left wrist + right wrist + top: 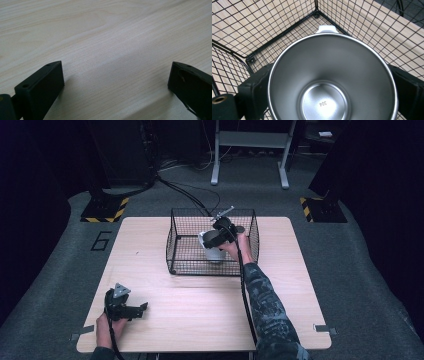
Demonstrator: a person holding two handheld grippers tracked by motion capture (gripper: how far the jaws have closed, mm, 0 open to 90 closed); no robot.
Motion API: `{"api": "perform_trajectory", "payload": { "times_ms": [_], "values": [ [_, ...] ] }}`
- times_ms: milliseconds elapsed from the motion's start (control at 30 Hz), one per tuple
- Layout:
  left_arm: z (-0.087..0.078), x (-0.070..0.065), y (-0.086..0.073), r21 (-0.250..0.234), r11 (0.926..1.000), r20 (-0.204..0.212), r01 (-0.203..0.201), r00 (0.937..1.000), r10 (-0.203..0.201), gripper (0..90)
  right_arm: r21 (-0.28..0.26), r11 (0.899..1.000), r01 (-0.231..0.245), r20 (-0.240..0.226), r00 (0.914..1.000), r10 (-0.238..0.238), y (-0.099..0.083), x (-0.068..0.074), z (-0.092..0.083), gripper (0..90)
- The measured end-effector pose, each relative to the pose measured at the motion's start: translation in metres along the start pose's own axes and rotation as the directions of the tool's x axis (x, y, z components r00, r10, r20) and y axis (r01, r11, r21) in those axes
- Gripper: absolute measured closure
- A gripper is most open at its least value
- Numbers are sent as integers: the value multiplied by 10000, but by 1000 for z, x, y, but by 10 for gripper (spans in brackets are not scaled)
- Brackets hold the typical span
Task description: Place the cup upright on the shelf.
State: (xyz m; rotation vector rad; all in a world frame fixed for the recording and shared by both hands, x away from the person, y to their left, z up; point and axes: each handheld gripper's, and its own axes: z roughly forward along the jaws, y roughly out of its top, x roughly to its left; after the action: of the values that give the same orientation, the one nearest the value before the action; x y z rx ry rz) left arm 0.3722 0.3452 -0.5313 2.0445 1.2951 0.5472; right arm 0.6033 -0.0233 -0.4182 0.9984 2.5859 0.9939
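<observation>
In the right gripper view, the two black jaws stand at nine and three o'clock on either side of a stainless steel cup (332, 80), pressed against its outer wall, so the right gripper (332, 95) holds the cup from outside. The cup is upright and empty (a small "304" stamp shows on its bottom), with a white handle tab at twelve o'clock on its rim. Around it stands the black wire basket (274, 32), one of its corners just beyond the tab.

In the high view the right gripper (222, 234) and the cup (214, 245) sit inside the basket (180, 251), which stands at twelve o'clock on the wooden table (200, 305), toward the far edge.

The left gripper (116, 82) has its jaws spread wide with bare wood between them; in the high view it (131, 310) rests near the table's seven o'clock corner, well apart from the basket.
</observation>
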Motion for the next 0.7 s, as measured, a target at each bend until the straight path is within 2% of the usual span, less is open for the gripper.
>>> {"api": "perform_trajectory", "payload": {
  "times_ms": [400, 467, 567, 600, 633, 700],
  "values": [
    [0, 0, 0, -10, 10000, -9, -10, 10000, 10, 4, 442, 9990, 68, -96, 9999, -64, 5, 5, 10, 56],
    [0, 0, 0, -25, 10000, -10, 0, 10000, 0, 4, 554, 9981, 271, -79, 9996, -267, 4, 5, 12, 55],
    [0, 0, 0, -27, 10000, -12, 1, 10000, -1, 4, 511, 9983, 269, -120, 9996, -263, 3, 5, 11, 55],
    [0, 0, 0, -20, 10000, -8, -1, 10000, 1, 3, 630, 9980, 26, -207, 9998, -13, 2, 5, 10, 55],
    [0, 0, 0, -20, 10000, -8, -1, 10000, 1, 4, 630, 9980, 26, -207, 9998, -13, 2, 5, 10, 55],
    [0, 0, 0, -13, 10000, -29, -55, 10000, 55, 4, 671, 9975, 216, -266, 9994, -198, 0, 3, 10, 54]
  ]
}}
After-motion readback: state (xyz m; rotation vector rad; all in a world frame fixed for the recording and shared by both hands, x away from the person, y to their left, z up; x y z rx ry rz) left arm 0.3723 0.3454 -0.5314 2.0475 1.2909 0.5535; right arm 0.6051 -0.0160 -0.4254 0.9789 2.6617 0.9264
